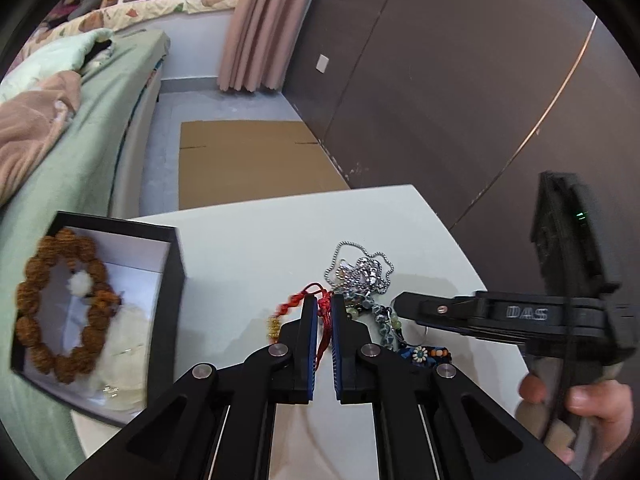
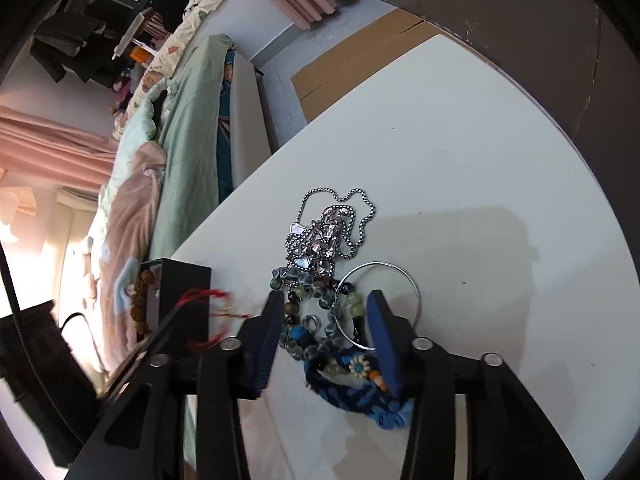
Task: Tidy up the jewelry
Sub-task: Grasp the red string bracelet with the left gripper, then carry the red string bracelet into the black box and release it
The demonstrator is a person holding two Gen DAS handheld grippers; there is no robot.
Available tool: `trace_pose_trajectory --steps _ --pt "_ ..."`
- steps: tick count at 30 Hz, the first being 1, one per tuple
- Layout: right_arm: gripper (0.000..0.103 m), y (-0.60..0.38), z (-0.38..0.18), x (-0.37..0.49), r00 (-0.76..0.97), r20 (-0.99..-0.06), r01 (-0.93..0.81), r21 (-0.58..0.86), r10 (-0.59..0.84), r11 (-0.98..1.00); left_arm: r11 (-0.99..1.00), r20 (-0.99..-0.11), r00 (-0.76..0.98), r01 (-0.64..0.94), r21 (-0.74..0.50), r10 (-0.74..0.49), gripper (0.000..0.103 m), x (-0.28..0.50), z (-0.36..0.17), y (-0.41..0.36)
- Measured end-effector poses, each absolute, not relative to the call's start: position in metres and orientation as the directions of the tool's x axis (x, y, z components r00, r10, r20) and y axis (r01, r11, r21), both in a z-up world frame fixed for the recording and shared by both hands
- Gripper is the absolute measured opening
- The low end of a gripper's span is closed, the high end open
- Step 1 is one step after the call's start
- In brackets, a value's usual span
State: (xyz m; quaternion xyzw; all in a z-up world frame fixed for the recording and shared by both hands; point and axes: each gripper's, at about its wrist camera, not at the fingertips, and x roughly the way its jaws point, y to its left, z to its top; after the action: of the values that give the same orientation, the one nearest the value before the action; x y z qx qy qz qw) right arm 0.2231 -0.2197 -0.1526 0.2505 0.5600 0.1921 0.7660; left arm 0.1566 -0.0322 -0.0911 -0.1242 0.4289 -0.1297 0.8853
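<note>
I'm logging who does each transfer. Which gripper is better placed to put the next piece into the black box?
Left. The left gripper is shut on the red cord bracelet, and the black box sits on its side. The right gripper is open over the jewelry pile, holding nothing.

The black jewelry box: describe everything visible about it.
The black jewelry box is an open rectangular tray with matte black walls and a white lining. It sits at the white table's left edge, beside the bed. Inside lie a brown beaded bracelet of large knobbly beads, looped along the left side, and something pale and translucent at the lower right. Neither gripper touches it.
</note>
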Motion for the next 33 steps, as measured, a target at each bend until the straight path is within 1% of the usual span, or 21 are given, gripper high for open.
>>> trace_pose_trajectory --steps 2,4,8,13,14,15,19,22,26,30,31,32,33 --pt "0.031 -0.217 -0.155 0.224 0.295 -0.764 -0.005 0.599 0.574 0.8 0.936 -0.721 0.608 0.117 -0.333 -0.333 0.006 0.153 -0.087 -0.027" --pt "0.029 -0.216 -0.156 0.225 0.295 -0.765 0.005 0.6 0.572 0.8 0.935 -0.718 0.613 0.11 -0.336 -0.33 0.006 0.15 -0.084 -0.02" --pt "0.028 -0.215 -0.154 0.226 0.319 -0.778 0.012 0.574 0.541 0.819 0.934 -0.715 0.619 0.093 -0.345 -0.326 0.006 0.148 -0.081 -0.009" --pt "0.028 -0.219 -0.162 0.232 0.329 -0.788 0.074 0.572 0.521 0.817 0.931 -0.708 0.629 0.07 -0.358 -0.32 0.006 0.145 -0.077 0.003" --pt "0.024 -0.221 -0.163 0.233 0.336 -0.785 0.088 0.576 0.52 0.813 0.929 -0.704 0.634 0.065 -0.363 -0.32 0.006 0.144 -0.075 0.006" --pt "0.023 -0.222 -0.164 0.234 0.342 -0.785 0.103 0.579 0.517 0.809 0.928 -0.702 0.637 0.063 -0.367 -0.32 0.006 0.143 -0.074 0.008" --pt "0.021 -0.221 -0.165 0.235 0.361 -0.781 0.132 0.584 0.51 0.801 0.924 -0.692 0.649 0.049 -0.379 -0.318 0.006 0.141 -0.071 0.015" --pt "0.019 -0.212 -0.161 0.234 0.37 -0.808 0.12 0.532 0.459 0.838 0.922 -0.688 0.655 0.036 -0.386 -0.314 0.006 0.14 -0.069 0.021" --pt "0.019 -0.192 -0.153 0.232 0.385 -0.858 0.067 0.395 0.341 0.916 0.919 -0.682 0.663 0.023 -0.394 -0.309 0.006 0.139 -0.067 0.026" --pt "0.018 -0.181 -0.148 0.231 0.406 -0.872 0.034 0.312 0.272 0.949 0.917 -0.678 0.669 0.017 -0.398 -0.306 0.006 0.137 -0.066 0.03" --pt "0.008 -0.18 -0.147 0.232 0.407 -0.872 0.023 0.308 0.272 0.951 0.917 -0.677 0.67 0.016 -0.398 -0.305 0.006 0.137 -0.065 0.031" --pt "0.004 -0.181 -0.148 0.234 0.398 -0.873 0.013 0.313 0.282 0.95 0.918 -0.677 0.67 0.015 -0.397 -0.304 0.006 0.137 -0.065 0.032" --pt "0.004 -0.181 -0.148 0.234 0.397 -0.871 0.015 0.322 0.29 0.946 0.917 -0.676 0.672 0.013 -0.398 -0.303 0.006 0.137 -0.065 0.034"
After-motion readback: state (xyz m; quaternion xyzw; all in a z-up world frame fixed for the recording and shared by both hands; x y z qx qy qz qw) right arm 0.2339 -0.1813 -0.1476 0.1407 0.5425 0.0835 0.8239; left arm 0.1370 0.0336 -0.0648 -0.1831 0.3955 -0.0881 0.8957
